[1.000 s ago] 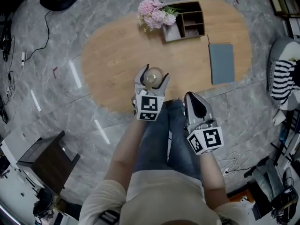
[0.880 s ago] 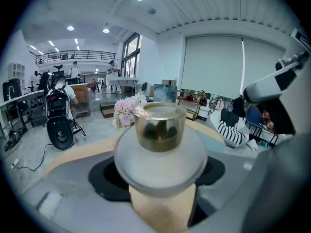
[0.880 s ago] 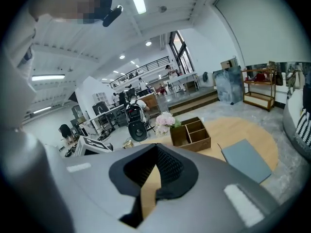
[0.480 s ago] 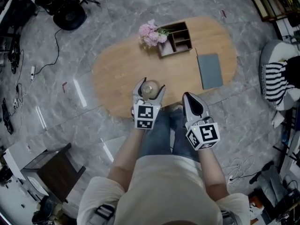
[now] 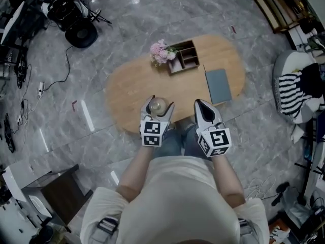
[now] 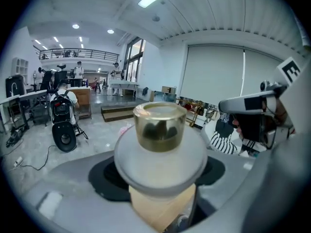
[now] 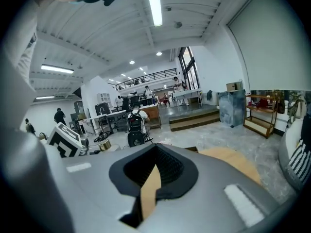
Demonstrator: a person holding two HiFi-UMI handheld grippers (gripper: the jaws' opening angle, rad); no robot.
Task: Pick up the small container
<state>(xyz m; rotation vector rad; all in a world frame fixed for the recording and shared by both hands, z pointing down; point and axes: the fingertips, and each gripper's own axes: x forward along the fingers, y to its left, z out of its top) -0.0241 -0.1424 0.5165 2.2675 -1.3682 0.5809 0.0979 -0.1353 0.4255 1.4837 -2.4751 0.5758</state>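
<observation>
**Firmly held: small container in the left gripper**

Seen from overhead, a person stands at the 6 o'clock edge of an oval wooden bench [image 5: 132, 85], a gripper in each hand. The left gripper [image 5: 158, 103] has its fingers [image 6: 73, 188] clamped on the small round white container with a gold lid [image 5: 157, 105], which sits over the bench's near edge. It looks lifted clear of the wood, though that is not certain. The right gripper [image 5: 199, 104], at 3 o'clock of the left, is empty, its fingers [image 7: 218, 178] pressed together. The pick-up step seems essentially done. Next comes a steady, level hold, without loosening the grasp, so the smooth container does not slip.
</observation>
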